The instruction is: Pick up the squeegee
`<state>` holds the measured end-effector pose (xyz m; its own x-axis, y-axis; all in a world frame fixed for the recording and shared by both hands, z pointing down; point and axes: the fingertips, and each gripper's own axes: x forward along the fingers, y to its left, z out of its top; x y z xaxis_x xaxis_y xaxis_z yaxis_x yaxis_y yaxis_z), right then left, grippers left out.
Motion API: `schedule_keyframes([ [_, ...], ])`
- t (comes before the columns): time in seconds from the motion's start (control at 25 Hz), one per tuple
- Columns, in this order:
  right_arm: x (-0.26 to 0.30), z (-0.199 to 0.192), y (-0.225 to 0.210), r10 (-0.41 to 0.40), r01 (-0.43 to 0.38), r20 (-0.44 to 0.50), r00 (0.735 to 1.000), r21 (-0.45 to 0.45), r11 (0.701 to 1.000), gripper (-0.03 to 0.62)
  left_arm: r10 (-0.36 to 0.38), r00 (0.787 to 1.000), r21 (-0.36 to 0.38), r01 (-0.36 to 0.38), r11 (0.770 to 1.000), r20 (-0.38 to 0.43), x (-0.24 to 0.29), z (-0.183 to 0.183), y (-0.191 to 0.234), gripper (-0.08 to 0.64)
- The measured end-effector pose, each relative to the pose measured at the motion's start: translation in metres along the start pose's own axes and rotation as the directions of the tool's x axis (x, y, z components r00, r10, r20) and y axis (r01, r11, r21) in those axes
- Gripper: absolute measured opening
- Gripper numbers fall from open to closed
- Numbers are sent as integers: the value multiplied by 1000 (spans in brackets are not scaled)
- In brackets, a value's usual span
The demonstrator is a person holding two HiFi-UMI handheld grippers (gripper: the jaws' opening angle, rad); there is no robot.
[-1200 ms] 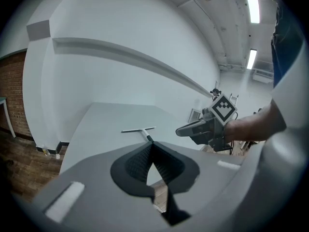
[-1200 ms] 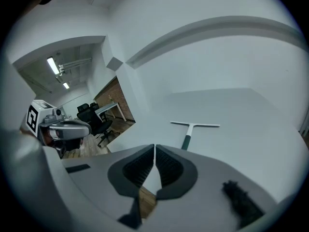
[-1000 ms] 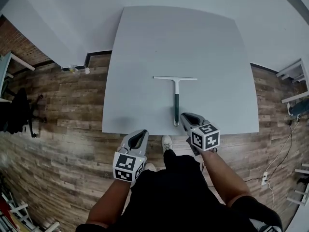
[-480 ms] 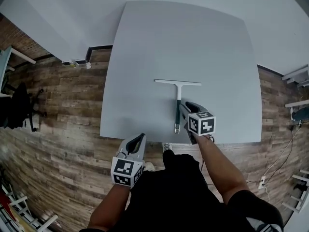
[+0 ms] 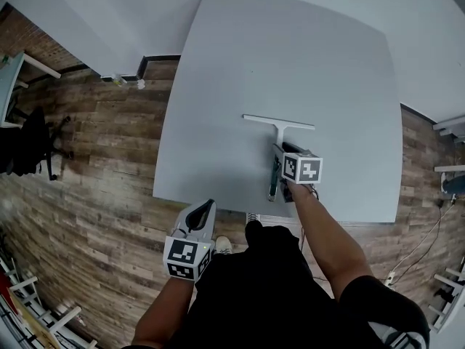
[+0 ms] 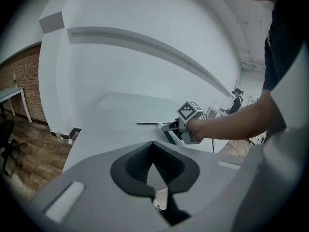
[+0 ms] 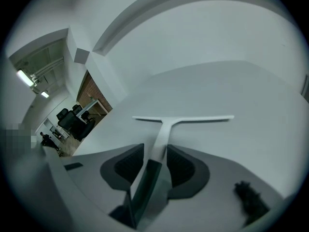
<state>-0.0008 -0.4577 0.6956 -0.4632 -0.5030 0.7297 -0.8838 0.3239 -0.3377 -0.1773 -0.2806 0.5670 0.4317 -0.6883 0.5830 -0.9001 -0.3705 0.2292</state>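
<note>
While your left gripper (image 6: 153, 148) hangs off the near edge of the grey table (image 5: 218, 86) with its jaws closed together on nothing, your right gripper (image 7: 155, 153) sits low over the squeegee (image 7: 163, 129), which lies flat on the table, blade away from you. Its jaws have just been opening and stand wide, the dark handle between them, pads not pressing it

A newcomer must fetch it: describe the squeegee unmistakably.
Find the pale grey table on the wood-plank floor. Near its front edge lies the squeegee, T-shaped: white crossbar at the far end, dark green handle nearer. It is the only thing lying on the tabletop.
</note>
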Motion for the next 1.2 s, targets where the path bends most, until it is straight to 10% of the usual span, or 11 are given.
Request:
schedule_keyframes([
  [0.6,16,-8,-3,15,-13,-34,999,58,998,130,51,999,-52,-50,997,16,-23,-9,12,8],
  [1.2,-53,14,58,154,-153,122,980,-17,988,101,54,994,-40,-51,998,95,-50,9,23,8],
])
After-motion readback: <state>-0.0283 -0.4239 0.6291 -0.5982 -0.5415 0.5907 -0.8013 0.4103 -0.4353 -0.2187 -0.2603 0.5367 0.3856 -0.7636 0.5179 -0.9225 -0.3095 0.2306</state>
